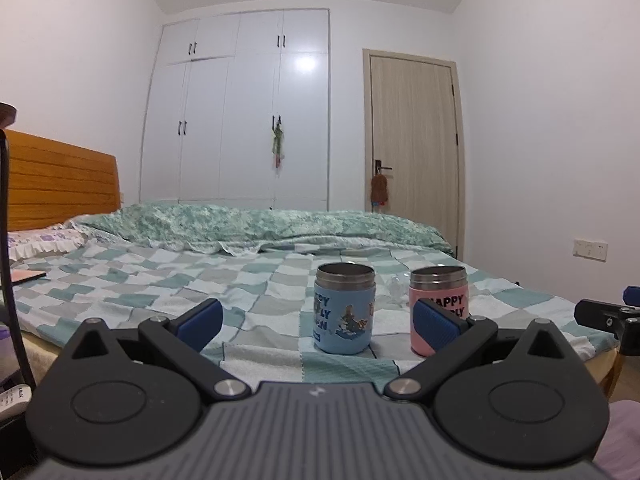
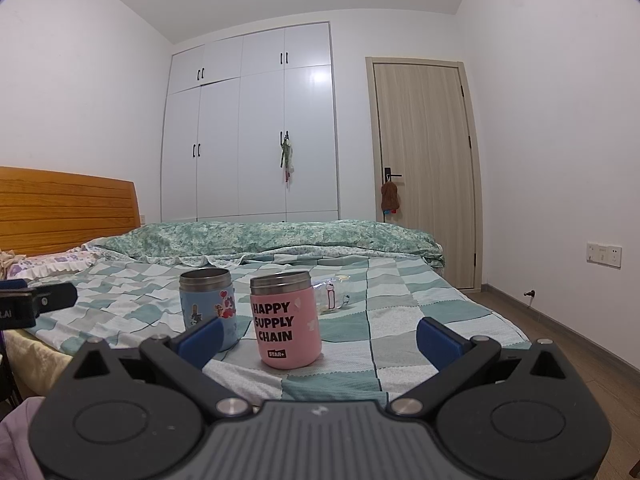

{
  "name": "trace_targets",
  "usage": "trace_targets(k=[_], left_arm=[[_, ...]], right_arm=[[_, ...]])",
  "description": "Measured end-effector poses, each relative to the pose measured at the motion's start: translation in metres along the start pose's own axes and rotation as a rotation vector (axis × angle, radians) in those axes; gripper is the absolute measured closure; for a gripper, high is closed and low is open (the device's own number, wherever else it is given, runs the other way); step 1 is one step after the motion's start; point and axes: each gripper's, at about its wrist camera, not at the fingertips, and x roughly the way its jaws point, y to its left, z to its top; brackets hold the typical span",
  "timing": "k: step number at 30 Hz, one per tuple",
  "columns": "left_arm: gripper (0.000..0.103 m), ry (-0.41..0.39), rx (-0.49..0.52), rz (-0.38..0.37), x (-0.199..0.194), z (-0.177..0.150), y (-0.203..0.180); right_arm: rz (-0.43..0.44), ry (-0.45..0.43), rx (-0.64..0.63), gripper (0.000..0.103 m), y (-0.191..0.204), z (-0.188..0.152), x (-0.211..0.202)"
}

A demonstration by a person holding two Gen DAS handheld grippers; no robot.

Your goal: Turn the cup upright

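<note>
From your left wrist, the left gripper [image 1: 318,322] gapes wide and empty; blue cup [image 1: 344,307] and pink cup [image 1: 438,300] stand mouths-up on the bed [image 1: 120,280].

From your right wrist, the right gripper [image 2: 318,338] is equally wide. Flipping looks finished; just withdraw. A clear object [image 2: 334,294] behind the pink cup is indistinct.

Blue cup [image 1: 344,307], pink cup [image 2: 286,319] upright, side by side on bed.

Both cams low, near bed [image 1: 120,280], facing wardrobe [image 1: 240,112]
</note>
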Motion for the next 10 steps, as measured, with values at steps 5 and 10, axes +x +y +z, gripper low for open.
trace_targets(k=[5, 10], left_arm=[[0.000, 0.008, -0.003, -0.011, 0.0021, 0.0007, -0.0002], [0.000, 0.017, -0.011, -0.014, 0.0049, 0.0006, 0.0002]], right_arm=[[0.001, 0.001, 0.000, 0.000, -0.0002, 0.0004, 0.0002], [0.000, 0.001, -0.001, 0.000, 0.0003, 0.0000, 0.0001]])
